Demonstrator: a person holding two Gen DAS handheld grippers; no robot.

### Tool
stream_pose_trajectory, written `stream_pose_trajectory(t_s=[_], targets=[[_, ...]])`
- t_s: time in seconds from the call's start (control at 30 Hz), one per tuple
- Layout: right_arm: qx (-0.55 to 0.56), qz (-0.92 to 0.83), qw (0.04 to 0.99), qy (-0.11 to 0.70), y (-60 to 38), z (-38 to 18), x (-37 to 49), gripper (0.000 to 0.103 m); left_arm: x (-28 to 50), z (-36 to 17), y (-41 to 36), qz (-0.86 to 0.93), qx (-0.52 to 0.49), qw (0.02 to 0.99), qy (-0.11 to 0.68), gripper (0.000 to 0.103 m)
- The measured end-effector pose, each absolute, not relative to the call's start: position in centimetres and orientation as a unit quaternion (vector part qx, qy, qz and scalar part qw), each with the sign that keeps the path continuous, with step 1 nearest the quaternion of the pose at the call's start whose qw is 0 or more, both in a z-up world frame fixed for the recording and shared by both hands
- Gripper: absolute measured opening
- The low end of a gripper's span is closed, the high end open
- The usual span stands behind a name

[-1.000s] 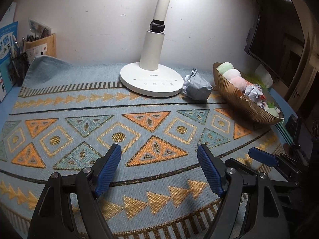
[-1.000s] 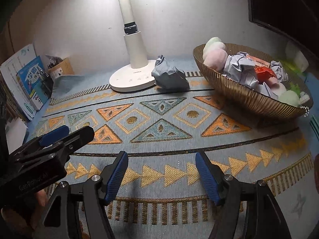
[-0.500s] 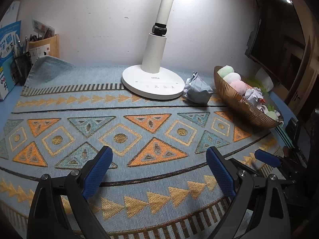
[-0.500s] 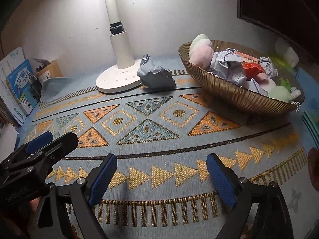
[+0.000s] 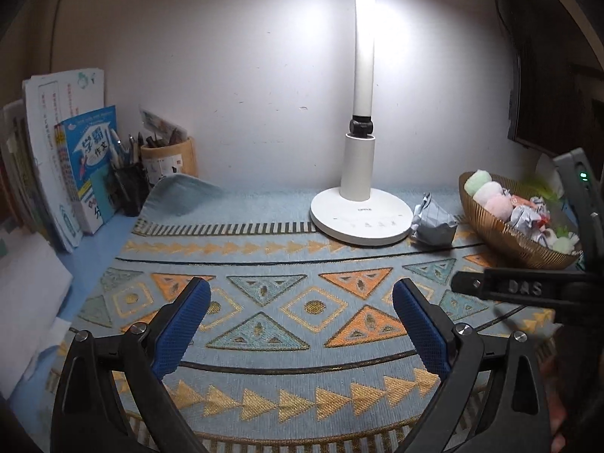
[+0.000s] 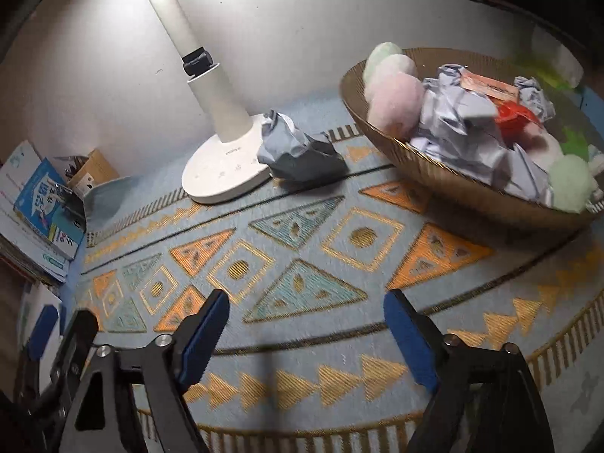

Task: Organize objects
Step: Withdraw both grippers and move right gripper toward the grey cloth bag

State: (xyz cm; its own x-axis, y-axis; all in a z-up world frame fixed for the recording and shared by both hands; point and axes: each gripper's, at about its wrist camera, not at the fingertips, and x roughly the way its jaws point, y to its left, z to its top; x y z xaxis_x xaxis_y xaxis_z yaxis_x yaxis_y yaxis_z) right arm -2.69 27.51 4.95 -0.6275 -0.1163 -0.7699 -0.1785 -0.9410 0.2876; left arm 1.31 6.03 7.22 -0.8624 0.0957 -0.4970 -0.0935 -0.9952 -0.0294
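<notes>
Left gripper (image 5: 302, 313) spreads wider, empty; right gripper (image 6: 305, 324), also empty, narrows slightly above the patterned mat (image 6: 302, 249) before the lamp (image 5: 360, 215).

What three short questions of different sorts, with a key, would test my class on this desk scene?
1. True or false: the crumpled paper ball beside the lamp base lies inside the bowl.
2. Which stands in front of the books? A pen holder; B kettle; C shoe.
3. Fill in: nothing sits between the fingers of the left gripper, so it is ____.

Key: 1 false; 2 A; 3 open.
</notes>
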Motion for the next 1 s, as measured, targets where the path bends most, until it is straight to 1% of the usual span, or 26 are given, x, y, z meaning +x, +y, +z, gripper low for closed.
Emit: stream_pose_trajectory(t_s=[0.13, 0.2, 0.37, 0.47, 0.53, 0.57, 0.6, 0.7, 0.73, 0.77, 0.8, 0.87, 0.93, 1.0], targets=[[-0.407, 0.898, 0.042, 0.162, 26.5, 6.1, -6.3, 0.075, 1.2, 7.8, 4.3, 0.964, -0.258, 0.047, -0.040, 0.099], [-0.400, 0.895, 0.035, 0.196, 26.7, 5.8, -8.0, 0.075, 1.3, 8.0, 4.0, 0.965, -0.255, 0.043, -0.046, 0.099], [-0.383, 0.884, 0.081, 0.257, 28.2, 4.6, -11.4, 0.075, 1.1, 7.8, 3.9, 0.961, -0.264, 0.053, -0.060, 0.099], [-0.389, 0.878, 0.073, 0.268, 28.5, 3.7, -13.3, 0.076, 1.0, 7.6, 4.1, 0.958, -0.273, 0.061, -0.061, 0.099], [-0.386, 0.881, 0.094, 0.256, 28.6, 3.3, -13.8, 0.075, 0.9, 7.4, 4.3, 0.956, -0.281, 0.067, -0.057, 0.099], [-0.391, 0.880, 0.101, 0.250, 28.6, 3.0, -13.9, 0.067, 0.9, 7.3, 4.4, 0.956, -0.282, 0.066, -0.054, 0.099], [-0.386, 0.883, 0.109, 0.243, 28.7, 3.2, -13.7, 0.054, 0.9, 7.2, 4.5, 0.956, -0.283, 0.065, -0.052, 0.099], [-0.390, 0.881, 0.102, 0.248, 29.1, 3.2, -13.1, 0.044, 1.0, 7.2, 4.6, 0.957, -0.280, 0.064, -0.048, 0.099], [-0.391, 0.880, 0.100, 0.249, 29.2, 3.3, -12.7, 0.038, 1.0, 7.1, 4.6, 0.957, -0.281, 0.063, -0.046, 0.099], [-0.399, 0.878, 0.092, 0.249, 29.2, 3.4, -12.2, 0.027, 0.9, 7.0, 4.6, 0.956, -0.284, 0.064, -0.046, 0.099], [-0.408, 0.874, 0.074, 0.252, 29.1, 3.5, -11.6, 0.026, 0.7, 6.8, 4.7, 0.953, -0.293, 0.068, -0.046, 0.099], [-0.427, 0.867, 0.023, 0.255, 28.6, 3.7, -9.7, 0.026, 0.2, 6.0, 5.1, 0.938, -0.333, 0.092, -0.039, 0.099], [-0.436, 0.868, -0.010, 0.237, 28.0, 4.2, -7.2, 0.026, 0.4, 4.9, 5.3, 0.923, -0.368, 0.109, -0.029, 0.099], [-0.440, 0.872, -0.045, 0.210, 27.6, 4.8, -4.6, 0.026, 0.9, 4.4, 5.2, 0.919, -0.376, 0.115, -0.023, 0.099]])
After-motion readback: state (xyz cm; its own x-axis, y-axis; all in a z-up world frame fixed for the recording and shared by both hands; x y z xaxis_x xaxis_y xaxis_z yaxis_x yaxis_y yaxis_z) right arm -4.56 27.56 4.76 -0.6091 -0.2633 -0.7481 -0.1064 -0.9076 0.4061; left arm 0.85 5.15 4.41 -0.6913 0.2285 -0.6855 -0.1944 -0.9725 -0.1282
